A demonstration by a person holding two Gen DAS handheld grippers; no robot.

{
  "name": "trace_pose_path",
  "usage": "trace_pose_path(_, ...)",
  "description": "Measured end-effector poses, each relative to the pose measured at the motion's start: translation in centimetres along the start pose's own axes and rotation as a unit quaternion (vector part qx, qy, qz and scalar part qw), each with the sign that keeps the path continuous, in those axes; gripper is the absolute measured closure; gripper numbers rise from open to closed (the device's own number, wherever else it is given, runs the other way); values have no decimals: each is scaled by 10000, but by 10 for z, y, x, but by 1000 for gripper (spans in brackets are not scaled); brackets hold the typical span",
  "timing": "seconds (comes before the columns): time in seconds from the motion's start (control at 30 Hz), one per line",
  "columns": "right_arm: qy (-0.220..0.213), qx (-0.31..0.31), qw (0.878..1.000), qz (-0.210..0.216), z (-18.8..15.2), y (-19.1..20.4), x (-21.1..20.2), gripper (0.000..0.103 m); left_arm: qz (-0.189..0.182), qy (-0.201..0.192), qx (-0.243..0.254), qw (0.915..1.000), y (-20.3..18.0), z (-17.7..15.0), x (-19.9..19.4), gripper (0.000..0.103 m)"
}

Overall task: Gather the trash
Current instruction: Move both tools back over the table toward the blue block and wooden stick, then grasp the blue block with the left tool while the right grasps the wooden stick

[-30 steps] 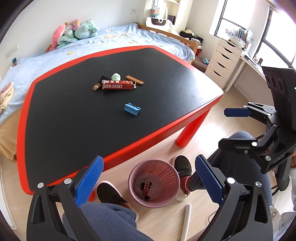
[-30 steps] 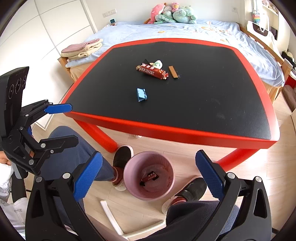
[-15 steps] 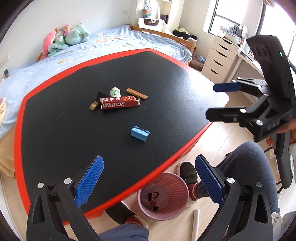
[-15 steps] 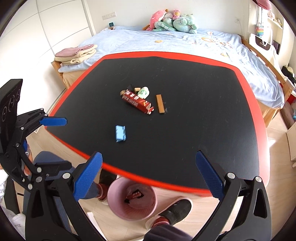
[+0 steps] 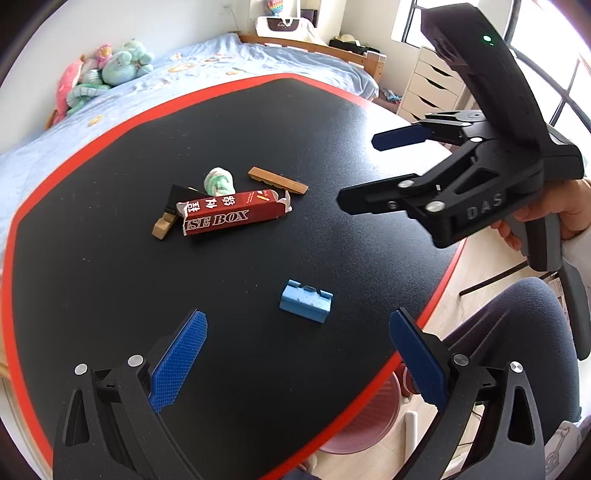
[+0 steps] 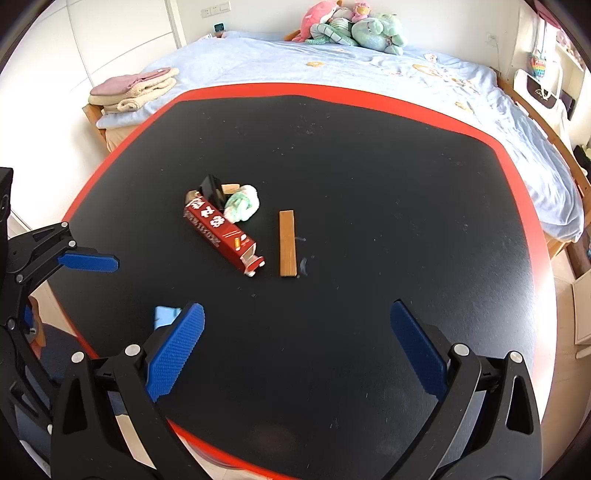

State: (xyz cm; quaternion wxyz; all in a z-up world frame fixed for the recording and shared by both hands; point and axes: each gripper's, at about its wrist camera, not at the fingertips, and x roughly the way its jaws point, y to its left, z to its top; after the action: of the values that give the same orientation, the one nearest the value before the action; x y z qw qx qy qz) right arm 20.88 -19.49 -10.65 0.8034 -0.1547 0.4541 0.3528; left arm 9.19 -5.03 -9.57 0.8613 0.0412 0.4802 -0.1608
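Observation:
On the black table (image 5: pixel 110 295) lie a red carton (image 5: pixel 231 218) marked "SE BOX", a crumpled green-white wad (image 5: pixel 218 181), a flat wooden stick (image 5: pixel 277 180), a small wooden block (image 5: pixel 162 227), a black scrap (image 5: pixel 181 194) and a blue block (image 5: pixel 306 301). My left gripper (image 5: pixel 297 354) is open and empty, just short of the blue block. My right gripper (image 6: pixel 297 349) is open and empty above the table's near part, below the carton (image 6: pixel 223 236) and the stick (image 6: pixel 287 243). It also shows in the left wrist view (image 5: pixel 369 170), to the right of the stick.
The pink bin (image 5: pixel 364 424) stands on the floor under the table's near edge, by my legs (image 5: pixel 517 332). A bed (image 6: pixel 332 70) with plush toys (image 6: pixel 351 24) runs behind the table. White drawers (image 5: pixel 432 92) stand at the far right.
Both grippers have risen from over the bin and moved forward over the table. The trash pile and the blue block now look nearer. Both stay open and empty.

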Motion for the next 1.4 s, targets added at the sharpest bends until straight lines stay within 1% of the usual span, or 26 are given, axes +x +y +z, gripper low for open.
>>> trace_pose_path(0.07,24,-41,10000,-1,4,-3,9,8,-43,-1,31,10000,1,1,6,8)
trace_pose_path(0.17,73,-93,9999,-14,9,-6,22,16,-84,7,93,9999,2,1,14,8)
trace_pose_path(0.2,83,-108,9999,-15,10,-7,26,20,-95,7,110,9999,1,1,15,10)
trace_pose_path(0.3,103,-173,9998,-53,15,-8,36,33,-73,67,154,9998,1,0,22,24)
trace_pose_path(0.37,92,-200,9997,-48,17,-8,41,36,-41,67,165,9998,2,-1,23,28)
trace_pose_path(0.43,70,-235,9997,-21,19,-8,44,42,-27,43,150,9999,3,-2,23,33)
trace_pose_path(0.47,62,-254,9997,-17,20,-7,46,43,-11,30,151,9999,3,-3,23,34)
trace_pose_path(0.57,-17,-332,9994,-25,23,-3,48,50,54,-10,153,9999,3,-4,21,44)
trace_pose_path(0.63,-36,-402,9992,-31,25,2,49,60,65,-16,150,9999,2,-4,20,54)
trace_pose_path(0.67,-42,-443,9990,-15,25,3,48,63,70,-11,146,9999,4,-2,21,56)
trace_pose_path(0.7,-42,-483,9988,13,26,6,48,70,65,-3,144,9999,6,1,22,62)
trace_pose_path(0.73,-40,-517,9986,35,27,7,49,76,58,5,137,9999,6,2,21,65)
trace_pose_path(0.77,-36,-534,9986,50,27,9,49,78,84,13,138,9999,7,3,21,68)
trace_pose_path(0.8,-34,-547,9985,59,28,10,49,86,85,21,122,9999,8,3,21,68)
trace_pose_path(0.83,-28,-559,9984,62,28,11,49,90,85,27,97,9999,9,4,20,69)
trace_pose_path(0.87,-23,-557,9984,58,28,11,48,92,89,32,77,9999,9,4,20,69)
trace_pose_path(1.1,3,-389,9992,59,25,8,43,92,71,12,-161,9998,18,1,14,69)
trace_pose_path(1.27,-75,-256,9996,39,23,8,27,92,52,-52,-266,9996,19,0,4,69)
trace_pose_path(1.4,-148,-155,9998,60,14,10,7,92,50,-125,-320,9994,15,-1,-9,69)
